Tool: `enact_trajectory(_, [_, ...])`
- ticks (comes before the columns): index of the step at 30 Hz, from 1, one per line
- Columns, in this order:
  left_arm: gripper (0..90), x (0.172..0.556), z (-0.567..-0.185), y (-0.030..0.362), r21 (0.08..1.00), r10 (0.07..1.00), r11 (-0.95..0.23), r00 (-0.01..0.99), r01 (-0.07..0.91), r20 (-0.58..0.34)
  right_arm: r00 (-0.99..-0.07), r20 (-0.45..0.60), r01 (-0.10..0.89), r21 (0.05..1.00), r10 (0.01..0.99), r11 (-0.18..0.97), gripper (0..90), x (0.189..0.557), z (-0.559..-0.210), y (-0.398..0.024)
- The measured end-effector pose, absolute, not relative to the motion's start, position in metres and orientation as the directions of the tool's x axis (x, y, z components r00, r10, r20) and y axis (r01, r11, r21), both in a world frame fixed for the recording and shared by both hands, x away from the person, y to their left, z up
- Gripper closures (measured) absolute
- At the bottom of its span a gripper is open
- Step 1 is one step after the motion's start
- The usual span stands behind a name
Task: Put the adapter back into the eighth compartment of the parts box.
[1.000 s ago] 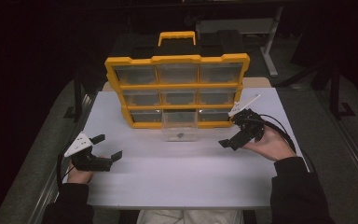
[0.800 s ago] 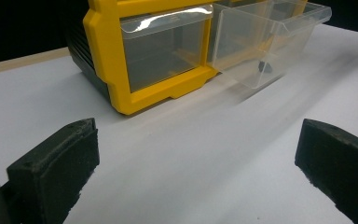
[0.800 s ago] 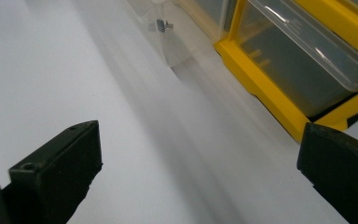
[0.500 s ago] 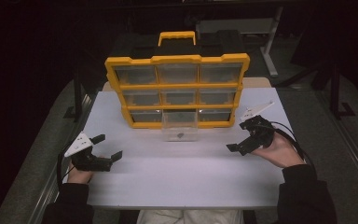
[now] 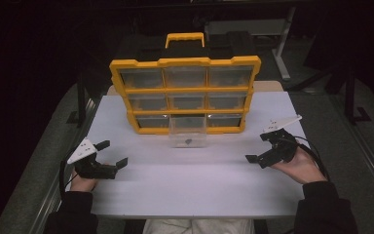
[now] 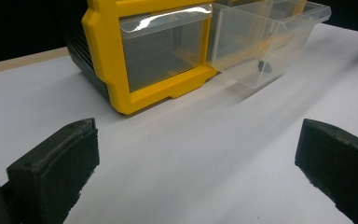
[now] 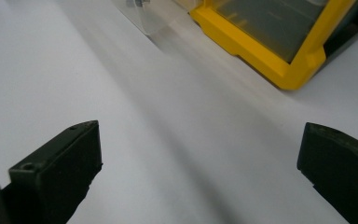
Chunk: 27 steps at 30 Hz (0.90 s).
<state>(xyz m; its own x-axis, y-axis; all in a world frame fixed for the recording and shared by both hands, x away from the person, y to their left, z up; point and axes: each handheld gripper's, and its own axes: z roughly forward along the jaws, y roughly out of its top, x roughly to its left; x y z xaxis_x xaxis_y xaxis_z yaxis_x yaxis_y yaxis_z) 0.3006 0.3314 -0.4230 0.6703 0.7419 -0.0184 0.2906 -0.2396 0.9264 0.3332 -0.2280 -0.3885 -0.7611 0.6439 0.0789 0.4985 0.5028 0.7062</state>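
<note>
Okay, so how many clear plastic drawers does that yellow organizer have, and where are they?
9 clear plastic drawers, in three rows of three in the yellow organizer. Eight sit pushed in; the bottom middle drawer is pulled out over the white table, with a small dark item inside.

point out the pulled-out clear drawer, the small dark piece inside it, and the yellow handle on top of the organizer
pulled-out clear drawer [image 5: 188, 130], high view, its front wall
small dark piece [image 6: 264, 66], left gripper view, its middle, on the drawer floor
yellow handle [image 5: 185, 36], high view, its top bar
</note>
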Motion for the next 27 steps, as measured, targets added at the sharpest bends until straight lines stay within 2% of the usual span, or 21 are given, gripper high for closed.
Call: enact_trajectory(27, [0.0,0.301,-0.423,0.331,0.927,0.739,-0.241,0.674,0.289,-0.018,-0.704,0.105,0.528,0.739,0.702,0.419,0.0,0.305,-0.422,-0.256])
